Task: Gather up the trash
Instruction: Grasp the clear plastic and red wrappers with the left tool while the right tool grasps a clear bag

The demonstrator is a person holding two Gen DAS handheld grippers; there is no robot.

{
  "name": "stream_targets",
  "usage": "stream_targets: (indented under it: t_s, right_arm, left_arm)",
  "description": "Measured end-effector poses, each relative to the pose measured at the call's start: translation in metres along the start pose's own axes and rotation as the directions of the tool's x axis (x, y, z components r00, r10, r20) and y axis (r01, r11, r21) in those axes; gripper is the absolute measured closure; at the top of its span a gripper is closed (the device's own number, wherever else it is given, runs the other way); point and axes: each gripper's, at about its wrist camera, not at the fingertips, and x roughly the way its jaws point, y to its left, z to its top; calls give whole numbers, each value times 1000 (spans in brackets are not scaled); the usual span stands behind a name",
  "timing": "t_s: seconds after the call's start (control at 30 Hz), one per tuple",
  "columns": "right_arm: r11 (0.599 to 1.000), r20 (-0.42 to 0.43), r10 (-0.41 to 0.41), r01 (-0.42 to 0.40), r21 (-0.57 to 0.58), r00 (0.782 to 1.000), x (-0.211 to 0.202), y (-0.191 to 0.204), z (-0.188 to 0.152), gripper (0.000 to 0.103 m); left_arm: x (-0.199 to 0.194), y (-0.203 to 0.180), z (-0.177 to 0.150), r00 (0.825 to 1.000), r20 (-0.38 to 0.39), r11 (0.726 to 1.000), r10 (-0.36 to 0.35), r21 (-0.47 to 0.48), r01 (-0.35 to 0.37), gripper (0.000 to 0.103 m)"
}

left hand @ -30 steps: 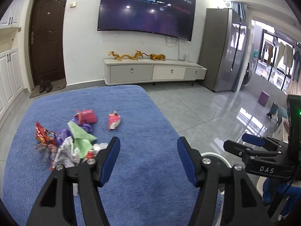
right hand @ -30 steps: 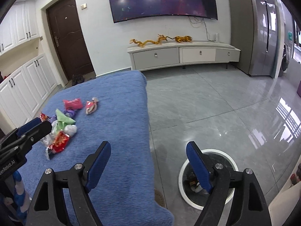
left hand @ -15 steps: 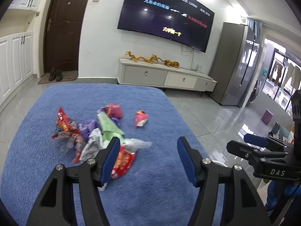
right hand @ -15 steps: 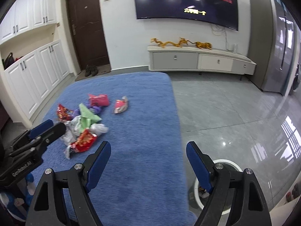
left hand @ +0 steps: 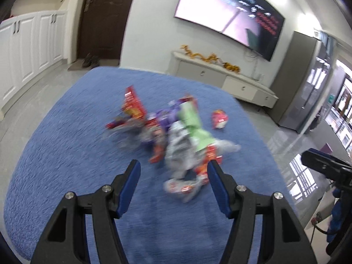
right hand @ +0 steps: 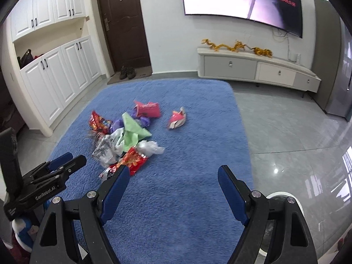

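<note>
- Directly ahead of the left gripper (left hand: 172,172), a heap of wrappers (right hand: 123,138) lies on the blue rug (right hand: 187,198); its jaws are spread wide and hold nothing, and the nearest foil scraps show between its blue pads, though that view is blurred.
- Further right, the right gripper (right hand: 172,181) also stands wide apart and empty above bare rug, with the heap off to its left.
- Within the heap: a green wrapper (right hand: 132,129), a red snack bag (right hand: 134,159), a crumpled silver foil bag (right hand: 105,149), a clear plastic bag (right hand: 150,147), a purple wrapper (right hand: 144,121), and a red chip bag (right hand: 98,122) at the left edge.
- Behind the heap lies a pink packet (right hand: 147,109).
- Apart from the heap, to its right, lies a small pink-and-white wrapper (right hand: 177,120).
- Beside the rug's near right corner, on the grey tiles, a white-rimmed bin (right hand: 301,206) shows partly behind the right gripper's finger.
</note>
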Motion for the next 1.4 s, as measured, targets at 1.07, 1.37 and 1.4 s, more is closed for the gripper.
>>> stream_targets:
  t_s: [1.07,1.37,1.4]
  right_arm:
    - [968,-163,236,-247,-48,958,139,6,28,53]
    - [964,-134,260,-266,-25,956,134,-6,22,79]
    - [966,-127,254,-259,-23,959,131,-9,21,80]
  left_arm:
    - [96,47,39,982,-155,965,-107,-252,65,51]
    - [86,58,29,984,-144,960,-102,-272,60,82]
    - [83,57,29,986,-138,962,-97,-266,57,83]
